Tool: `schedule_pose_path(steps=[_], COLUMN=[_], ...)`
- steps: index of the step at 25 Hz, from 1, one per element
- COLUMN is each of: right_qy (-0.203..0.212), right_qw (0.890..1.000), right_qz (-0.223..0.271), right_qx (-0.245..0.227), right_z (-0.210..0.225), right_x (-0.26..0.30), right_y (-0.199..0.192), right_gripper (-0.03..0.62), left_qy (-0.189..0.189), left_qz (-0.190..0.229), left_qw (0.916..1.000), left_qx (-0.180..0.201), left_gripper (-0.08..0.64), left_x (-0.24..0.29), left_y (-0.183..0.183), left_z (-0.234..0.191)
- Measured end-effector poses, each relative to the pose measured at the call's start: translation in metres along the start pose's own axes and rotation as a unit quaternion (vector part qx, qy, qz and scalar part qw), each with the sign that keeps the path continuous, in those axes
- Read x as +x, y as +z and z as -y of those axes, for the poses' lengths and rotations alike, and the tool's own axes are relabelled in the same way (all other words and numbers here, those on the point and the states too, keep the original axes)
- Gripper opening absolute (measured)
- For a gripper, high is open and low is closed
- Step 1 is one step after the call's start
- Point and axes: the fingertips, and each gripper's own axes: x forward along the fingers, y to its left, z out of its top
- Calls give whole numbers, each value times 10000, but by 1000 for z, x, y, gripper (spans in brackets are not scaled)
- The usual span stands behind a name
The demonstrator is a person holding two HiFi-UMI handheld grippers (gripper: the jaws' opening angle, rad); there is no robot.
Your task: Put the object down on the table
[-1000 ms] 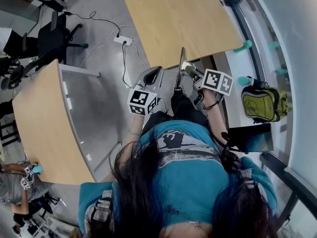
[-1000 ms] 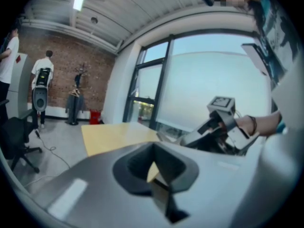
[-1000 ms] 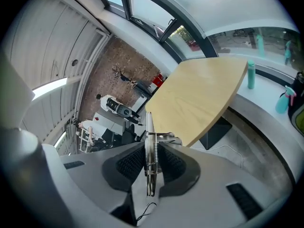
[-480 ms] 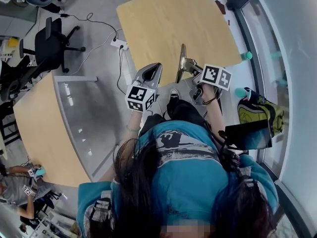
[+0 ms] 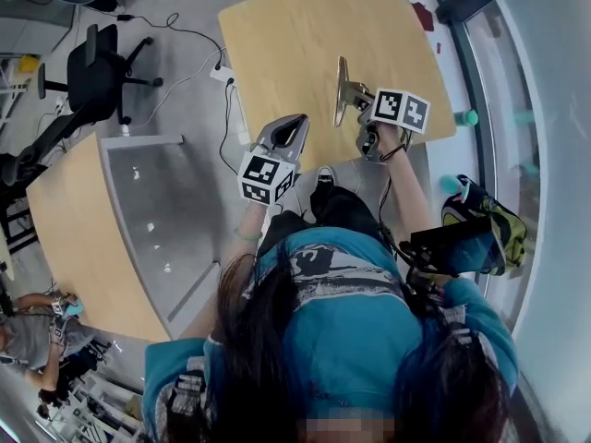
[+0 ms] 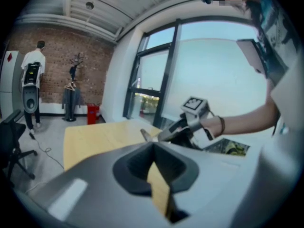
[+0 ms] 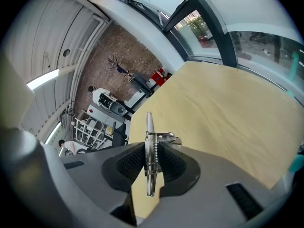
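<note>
My right gripper is shut on a flat metal spring clamp that points forward, above the near right part of the light wooden table. In the right gripper view the clamp stands on edge between the dark pads, its spring in the grip, with the table below and beyond. My left gripper hovers at the table's near edge, open and empty; a strip of table shows through its gap. The left gripper view shows the right gripper's marker cube and the clamp's tip.
A second wooden table stands at the left, with grey floor between. An office chair and a power strip with cables lie beyond it. A green backpack sits by the window wall on the right. A person is at lower left.
The right gripper has carried the clamp forward, from before the table's near edge to above the tabletop. The left gripper has come up to the table's edge.
</note>
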Motion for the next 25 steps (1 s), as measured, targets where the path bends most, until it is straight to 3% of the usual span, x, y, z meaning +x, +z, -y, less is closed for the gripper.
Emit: schedule_pose_path(steps=[4,12,21,25], right_qy=[-70,-120,-456,-366], right_qw=[9997,9984,9960,9944], right_qz=[-203,-397,-549,-502], right_qx=[-82,371,543,856], right_z=[15,37,67,72], right_x=[37,87,105,107], right_y=[17,39,40,38], right_gripper=[91,91,91,91], left_qy=[85,191,313,343], left_qz=[-14,-74,-114,-115], left_qw=[9999,9997,9993,9992], left_qx=[-54,-118,-143,-150], left_gripper=[2,2,2,2], left_x=[5,2,-6,-10], left_y=[1,0,-5,-5], left_z=[-5,-15,-18,-19])
